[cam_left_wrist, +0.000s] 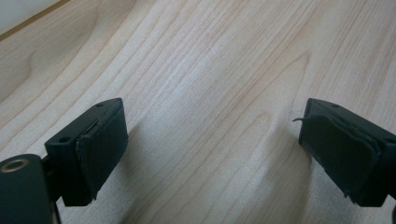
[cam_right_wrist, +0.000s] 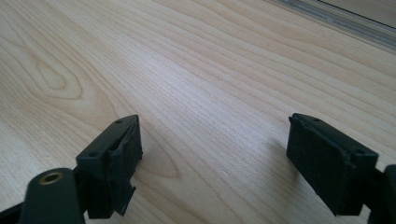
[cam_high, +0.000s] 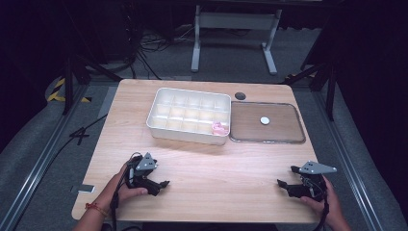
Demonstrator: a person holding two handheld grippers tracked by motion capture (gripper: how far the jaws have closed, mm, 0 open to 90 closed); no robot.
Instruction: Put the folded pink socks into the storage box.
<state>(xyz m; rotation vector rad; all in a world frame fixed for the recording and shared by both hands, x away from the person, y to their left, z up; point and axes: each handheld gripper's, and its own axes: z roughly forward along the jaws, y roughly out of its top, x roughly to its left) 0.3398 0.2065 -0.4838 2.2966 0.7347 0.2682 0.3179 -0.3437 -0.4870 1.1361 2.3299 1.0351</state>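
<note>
The left tool (cam_high: 161, 185) and the right tool (cam_high: 284, 185) sit nearest the camera, low over the front of the worktop (cam_high: 207, 163), each held in a hand, jaws spread wide with nothing between them. In the left gripper view the left tool (cam_left_wrist: 212, 144) frames bare wood grain; the right tool (cam_right_wrist: 215, 154) does the same in its own view.

The things nearest to hand lie farther back: a white divided tray (cam_high: 188, 115) with a small pink item (cam_high: 220, 127) in its front right compartment, and just beside it, to the right, a clear flat lid (cam_high: 267, 122) bearing a small white disc (cam_high: 264, 120). A dark round grommet (cam_high: 240, 96) sits in the worktop behind them.

The step looks like a first reach. To do it well, I judge, the right tool should travel forward to the lid with its jaws kept wide, come down square to an edge, and close only once the rim lies between the pads. The left tool could steady the tray wall so nothing slides.
</note>
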